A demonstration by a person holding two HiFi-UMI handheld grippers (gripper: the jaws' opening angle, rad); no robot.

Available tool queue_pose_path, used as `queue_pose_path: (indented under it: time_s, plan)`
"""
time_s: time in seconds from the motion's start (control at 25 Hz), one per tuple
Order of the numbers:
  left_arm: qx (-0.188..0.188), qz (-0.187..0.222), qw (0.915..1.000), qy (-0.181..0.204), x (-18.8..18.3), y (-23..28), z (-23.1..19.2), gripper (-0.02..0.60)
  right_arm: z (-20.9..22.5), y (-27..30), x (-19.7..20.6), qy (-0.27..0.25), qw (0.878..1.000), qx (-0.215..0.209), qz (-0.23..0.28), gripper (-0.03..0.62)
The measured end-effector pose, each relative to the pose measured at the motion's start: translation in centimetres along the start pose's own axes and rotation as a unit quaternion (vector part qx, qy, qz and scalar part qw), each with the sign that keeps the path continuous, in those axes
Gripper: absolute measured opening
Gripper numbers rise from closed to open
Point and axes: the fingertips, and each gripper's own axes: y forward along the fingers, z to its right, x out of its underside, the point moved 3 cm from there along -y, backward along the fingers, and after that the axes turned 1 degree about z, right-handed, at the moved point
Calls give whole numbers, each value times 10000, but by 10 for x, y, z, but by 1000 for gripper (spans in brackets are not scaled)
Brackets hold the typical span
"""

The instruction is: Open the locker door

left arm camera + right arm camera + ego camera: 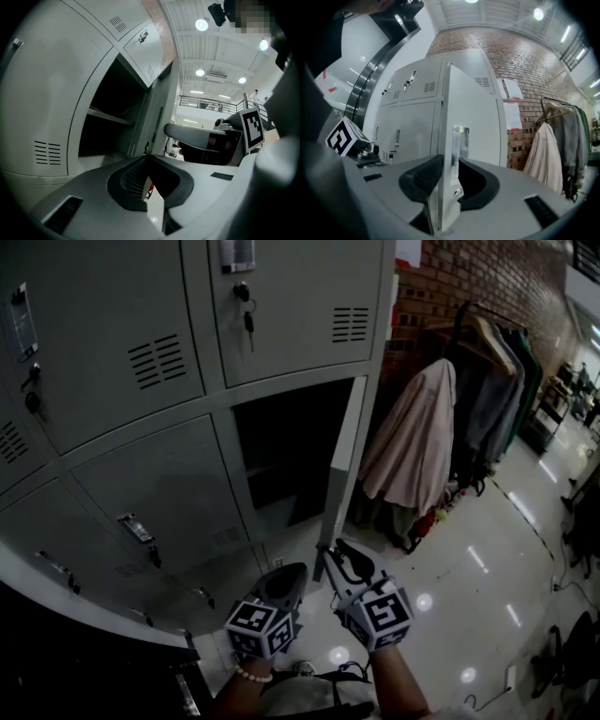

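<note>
**Head view:** dim overall, underexposed. Lower-left corner near black. Open compartment (281, 442) interior in deep shadow, no detail. Floor (487, 587) glossy, w/ round specular spots. Strong barrel distortion; straight edges bow toward frame margins.

**Left gripper view:** ceiling lights (201, 25) blown out. Bkgd bright, foreground in shade. Heavy black vignette at corners.

**Right gripper view:** brighter, more even illum. from above. Locker door (473, 117) face flat-lit, no glare. Brick wall (506, 51) sharp. Circular vignette, fisheye curvature at edges.
</note>
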Motion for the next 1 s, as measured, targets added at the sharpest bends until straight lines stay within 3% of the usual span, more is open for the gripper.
queue_pose_path:
  time_s: [0.28,0.68,0.84,1.0]
  plan:
    - [299,-134,9994,52,8,21,25,-8,26,-37,2,87,9996,279,-45,63]
    - [578,-232,9980,112,12,42,49,-8,87,-81,13,431,9941,986,99,58]
    - [629,-318,9974,168,13,49,55,-8,114,-93,15,402,9880,1490,105,58]
    - [670,-316,9971,177,14,57,58,-8,134,-99,14,424,9851,1669,2,52]
